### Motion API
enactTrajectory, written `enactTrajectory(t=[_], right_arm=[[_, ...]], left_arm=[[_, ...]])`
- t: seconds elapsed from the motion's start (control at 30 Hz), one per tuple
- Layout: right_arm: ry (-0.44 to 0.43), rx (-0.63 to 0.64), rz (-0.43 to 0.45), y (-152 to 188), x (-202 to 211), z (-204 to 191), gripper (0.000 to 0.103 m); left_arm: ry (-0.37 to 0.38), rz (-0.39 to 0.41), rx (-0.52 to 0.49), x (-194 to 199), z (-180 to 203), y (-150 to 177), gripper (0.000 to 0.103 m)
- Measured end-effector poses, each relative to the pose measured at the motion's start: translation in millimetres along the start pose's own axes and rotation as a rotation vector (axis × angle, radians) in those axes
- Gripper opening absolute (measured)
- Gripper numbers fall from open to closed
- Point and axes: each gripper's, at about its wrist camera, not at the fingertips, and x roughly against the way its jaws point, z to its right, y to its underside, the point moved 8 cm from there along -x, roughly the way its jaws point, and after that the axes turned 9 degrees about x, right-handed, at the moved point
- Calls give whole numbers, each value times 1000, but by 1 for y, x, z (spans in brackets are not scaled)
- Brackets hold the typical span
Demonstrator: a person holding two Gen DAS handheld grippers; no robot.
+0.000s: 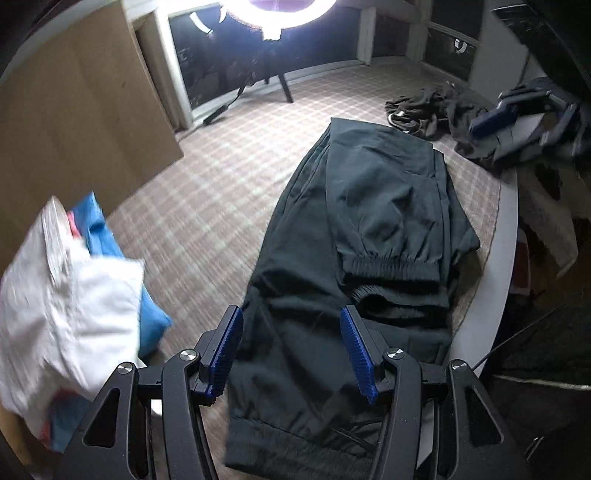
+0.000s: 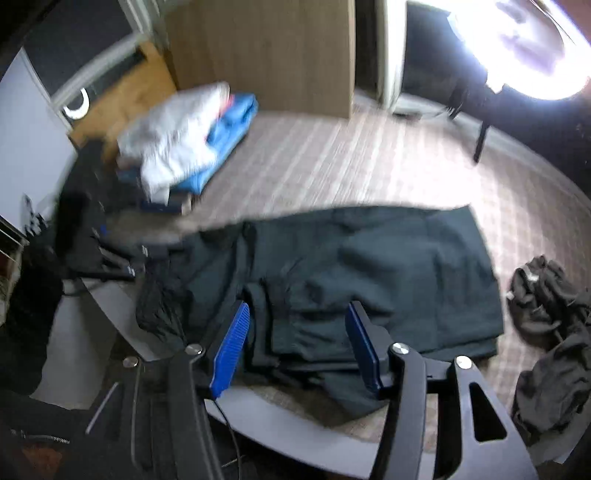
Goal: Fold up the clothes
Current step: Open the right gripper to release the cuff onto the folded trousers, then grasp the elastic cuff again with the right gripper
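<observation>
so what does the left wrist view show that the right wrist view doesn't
Only the left wrist view shows the elastic cuffs of the folded-over legs. Only the right wrist view shows the small dark box beside the stack. Both show the dark trousers on the checked cloth, the white and blue stack, the crumpled dark clothes and the bright lamp.

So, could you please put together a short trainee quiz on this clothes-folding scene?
1. True or false: the left gripper is clamped on the dark trousers.
2. Which lies on the blue garment: A) white cloth B) a belt C) a hat?
3. What garments lie crumpled past the trousers' far end?

Key: 1 false, both grippers, including the right gripper, are open; 2 A; 3 a black clothes heap.
</observation>
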Motion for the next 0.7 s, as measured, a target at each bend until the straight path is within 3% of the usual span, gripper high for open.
enactTrajectory(t=[0.1, 0.17, 0.2, 0.23, 0.3, 0.5, 0.7], right_arm=[[7, -96, -24, 30, -4, 38, 53], [8, -210, -47, 59, -18, 71, 53], [6, -257, -43, 70, -26, 84, 51], [-4, -295, -36, 80, -34, 94, 40], [-83, -290, -2, 84, -52, 87, 33], [-192, 25, -23, 57, -106, -10, 38], [-91, 291, -170, 56, -161, -60, 42]], left_arm=[[89, -29, 41, -13, 19, 2, 53], [86, -51, 11, -30, 34, 1, 53], [77, -68, 1, -40, 39, 0, 53], [68, -85, -10, -49, 43, -1, 53], [49, -129, -34, -67, 50, 0, 53], [72, -214, -22, -89, 53, 15, 53], [64, -235, 35, -103, 44, 27, 49]])
